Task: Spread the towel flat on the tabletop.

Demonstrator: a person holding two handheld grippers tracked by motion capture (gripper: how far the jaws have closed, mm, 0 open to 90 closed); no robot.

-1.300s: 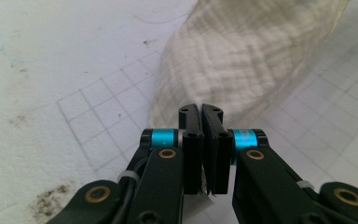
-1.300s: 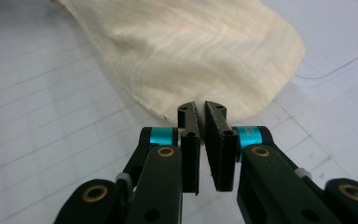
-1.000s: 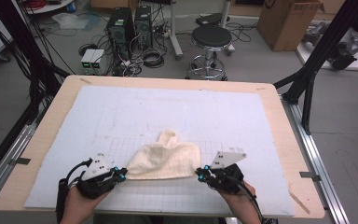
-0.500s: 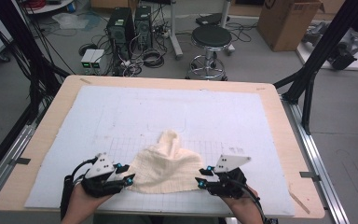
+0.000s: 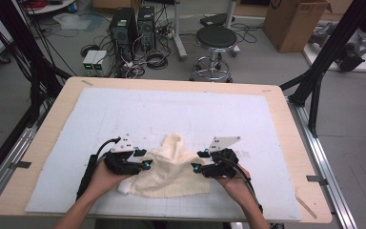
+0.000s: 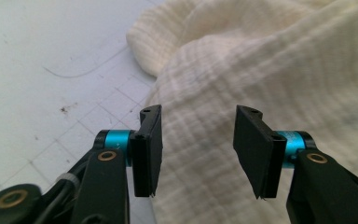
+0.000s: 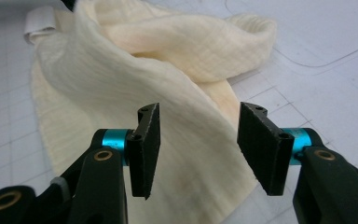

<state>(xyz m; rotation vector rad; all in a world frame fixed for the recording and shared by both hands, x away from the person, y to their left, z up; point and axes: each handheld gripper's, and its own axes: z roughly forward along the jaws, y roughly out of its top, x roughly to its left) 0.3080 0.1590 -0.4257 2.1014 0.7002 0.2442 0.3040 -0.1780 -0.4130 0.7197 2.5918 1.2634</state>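
My left tool [image 6: 198, 154] has its jaws spread over the left edge of the cream muslin cloth [image 5: 171, 167], pinching nothing. My right tool [image 7: 198, 149] is spread too, above the cloth's right edge. The cloth lies rumpled on the white gridded mat [image 5: 181, 114] near the counter's [image 5: 57, 114] front.

crumpled cream waffle-weave cloth [image 5: 169, 168] lies on the white gridded mat [image 5: 124, 114]. left gripper [image 5: 142, 159] at its left edge, right gripper [image 5: 198, 162] at its right edge.
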